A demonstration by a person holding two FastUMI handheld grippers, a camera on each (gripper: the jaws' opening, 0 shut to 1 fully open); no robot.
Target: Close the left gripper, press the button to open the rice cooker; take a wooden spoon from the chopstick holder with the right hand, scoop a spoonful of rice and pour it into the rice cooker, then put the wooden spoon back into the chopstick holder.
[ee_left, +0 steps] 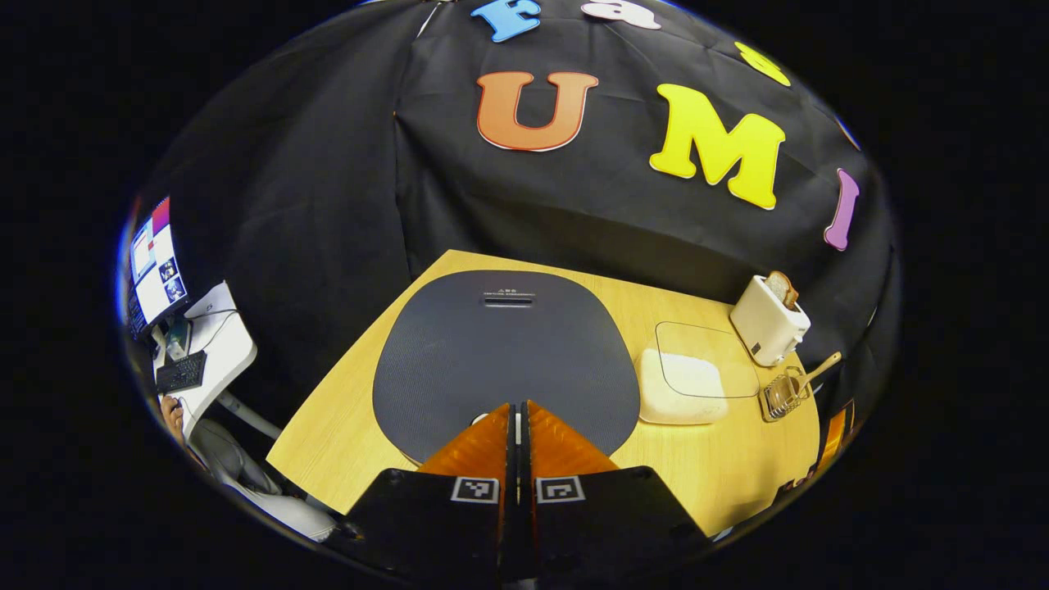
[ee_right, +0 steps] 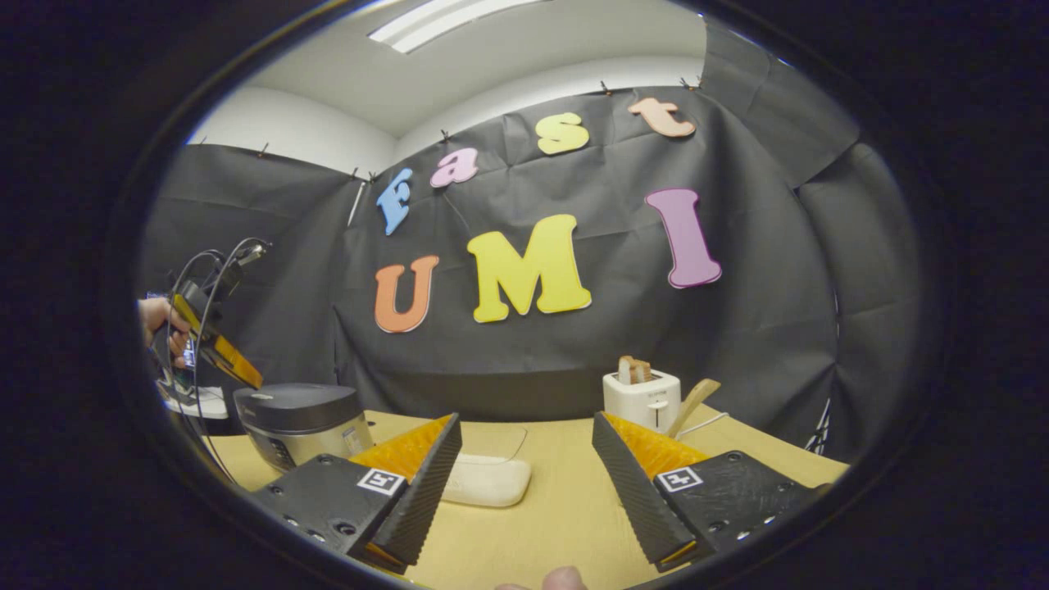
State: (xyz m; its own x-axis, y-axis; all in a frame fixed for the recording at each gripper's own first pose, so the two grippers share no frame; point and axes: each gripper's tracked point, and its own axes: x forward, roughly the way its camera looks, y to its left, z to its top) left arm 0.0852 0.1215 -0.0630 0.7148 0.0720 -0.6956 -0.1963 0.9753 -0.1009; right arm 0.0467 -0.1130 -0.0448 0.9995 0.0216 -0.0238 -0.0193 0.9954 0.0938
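The left claw (ee_left: 518, 410) hangs over the cooker (ee_left: 506, 360), fingers pressed together on nothing, its lid down. The right claw (ee_right: 524, 442) is wide open and empty, low over the table (ee_right: 557, 508); the spoon (ee_right: 692, 401) stands beyond its right finger, beside the toaster (ee_right: 642, 397).

— Where does the rice cooker (ee_left: 506, 356) sit?
— Near the table's (ee_left: 721, 467) left edge, dark grey lid shut, a slot near the lid's far side.
— And the rice?
— White rice in a clear container (ee_left: 684, 385), lid ajar, mid-table toward the right.
— The spoon?
— The wooden spoon (ee_left: 818, 369) leans tilted in the wire chopstick holder (ee_left: 783, 395) near the right edge.
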